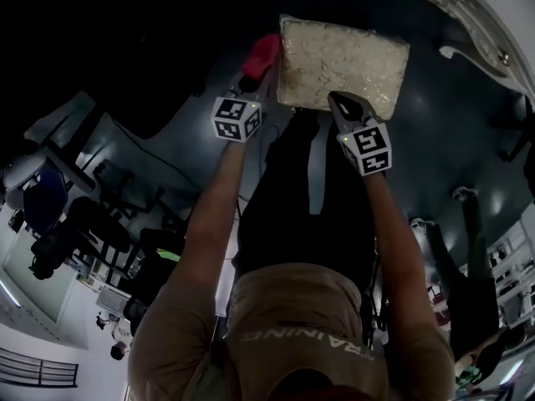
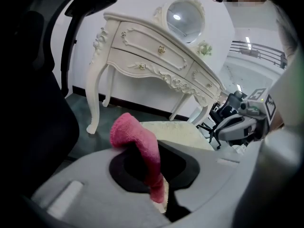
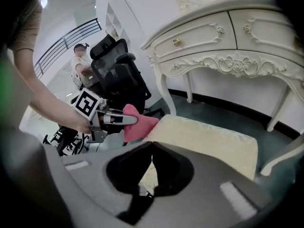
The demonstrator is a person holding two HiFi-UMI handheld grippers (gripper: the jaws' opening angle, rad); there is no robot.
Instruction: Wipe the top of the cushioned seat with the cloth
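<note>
The cream cushioned seat (image 1: 343, 63) lies ahead of both grippers, in front of the dressing table. My left gripper (image 1: 253, 80) is shut on a pink cloth (image 1: 262, 53), held just off the seat's left edge. In the left gripper view the cloth (image 2: 139, 145) bulges up out of the shut jaws, with the seat (image 2: 178, 132) beyond it. My right gripper (image 1: 337, 101) hangs over the seat's near edge, shut with nothing in it. The right gripper view shows its tips (image 3: 151, 144) meeting above the seat (image 3: 209, 141), and the cloth (image 3: 137, 122) in the left gripper (image 3: 102, 118) at the seat's left corner.
A white carved dressing table (image 2: 156, 61) with a round mirror (image 2: 185, 15) stands behind the seat, its legs (image 3: 164, 91) close by. A black office chair (image 3: 121, 77) stands to the left, with a person (image 3: 80, 63) behind it. Dark floor surrounds the seat.
</note>
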